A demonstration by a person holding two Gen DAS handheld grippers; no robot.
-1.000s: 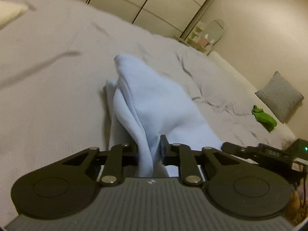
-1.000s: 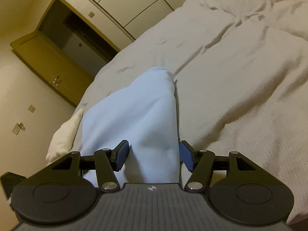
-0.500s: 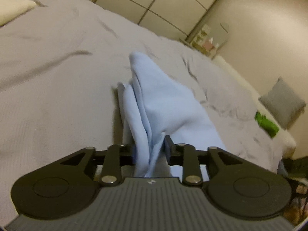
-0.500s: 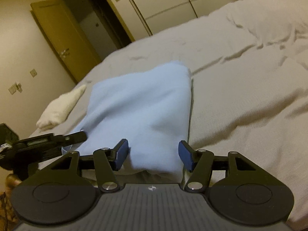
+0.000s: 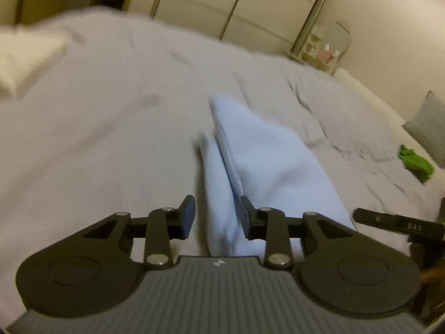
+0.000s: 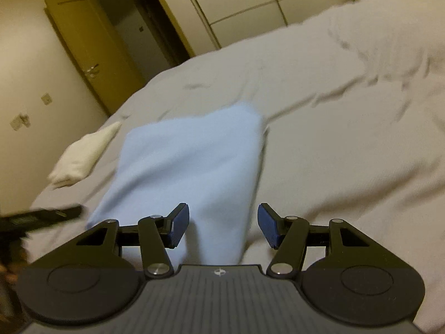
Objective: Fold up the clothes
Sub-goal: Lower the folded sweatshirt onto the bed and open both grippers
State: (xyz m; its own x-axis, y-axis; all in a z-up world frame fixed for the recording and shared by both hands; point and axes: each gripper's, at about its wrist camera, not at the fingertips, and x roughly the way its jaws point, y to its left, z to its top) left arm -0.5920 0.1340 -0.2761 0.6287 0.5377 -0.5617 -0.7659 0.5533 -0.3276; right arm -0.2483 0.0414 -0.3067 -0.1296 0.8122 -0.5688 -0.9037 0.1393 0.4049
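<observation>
We are looking left to right across the bed. At far left a folded cream-white cloth (image 6: 83, 153) is lying on the pale grey bedcover (image 5: 97, 139), well apart from our work. Next, the left claw (image 5: 216, 217) is standing with its jaws moderately parted; the near edge of the folded light-blue soft-fabric garment (image 5: 264, 161) is passing between them, touching the right jaw, clear of the left one. We are judging this as no grip.

The garment is lying in the middle of the bed, layered, its folded edges stacked on the left side in the left wrist view. The right claw (image 6: 222, 226) is standing wide, the garment's near right corner between the jaws without contact on either pad. Further right, a small bright-green crumpled cloth item (image 5: 415, 162) is resting near a grey square cushion (image 5: 429, 125).

Step in hand, as we are reading it: releasing after a fold. The next move is calling for drawing both claws back level, without snagging the layers, then either one more fold or setting the bundle aside.
</observation>
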